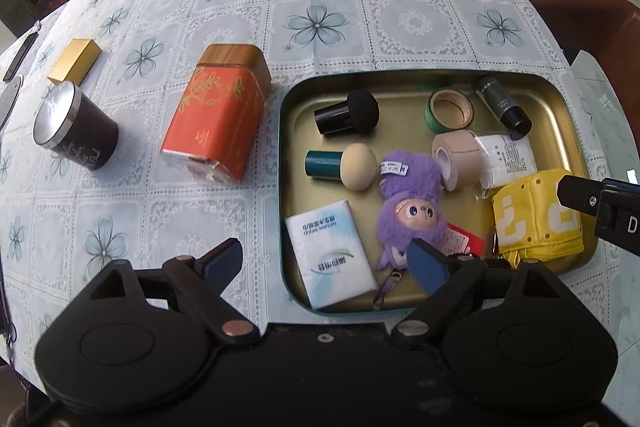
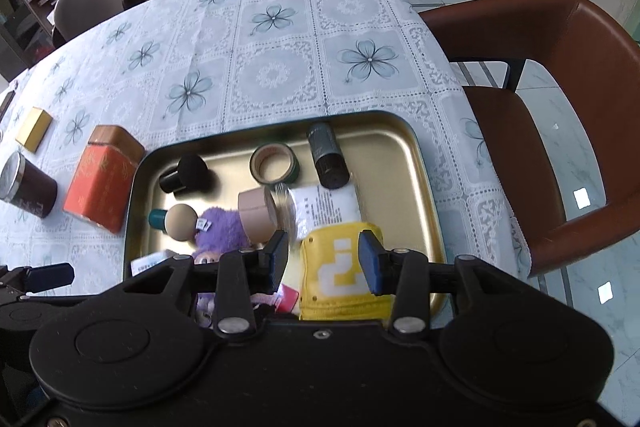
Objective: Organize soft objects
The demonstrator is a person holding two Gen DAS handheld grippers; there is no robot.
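Observation:
A gold tray (image 1: 400, 77) holds a purple plush doll (image 1: 412, 203), a white tissue pack (image 1: 328, 251), a yellow pouch (image 1: 528, 219), a black puff (image 1: 362, 107), a beige puff (image 1: 360, 167), two tape rolls and a dark bottle (image 1: 504, 107). My left gripper (image 1: 326, 261) hangs open above the tray's near edge, over the tissue pack, its right finger in front of the doll. My right gripper (image 2: 324, 261) is open astride the yellow pouch (image 2: 340, 275); its left pad stands clear of the fabric. One of its fingers (image 1: 576, 195) shows beside the pouch in the left wrist view.
On the flowered cloth left of the tray lie a red tin (image 1: 218, 115) on its side, a dark round tin (image 1: 74, 127) and a gold box (image 1: 74, 61). A brown chair (image 2: 560, 107) stands at the table's right edge, with grey chairs at the far side.

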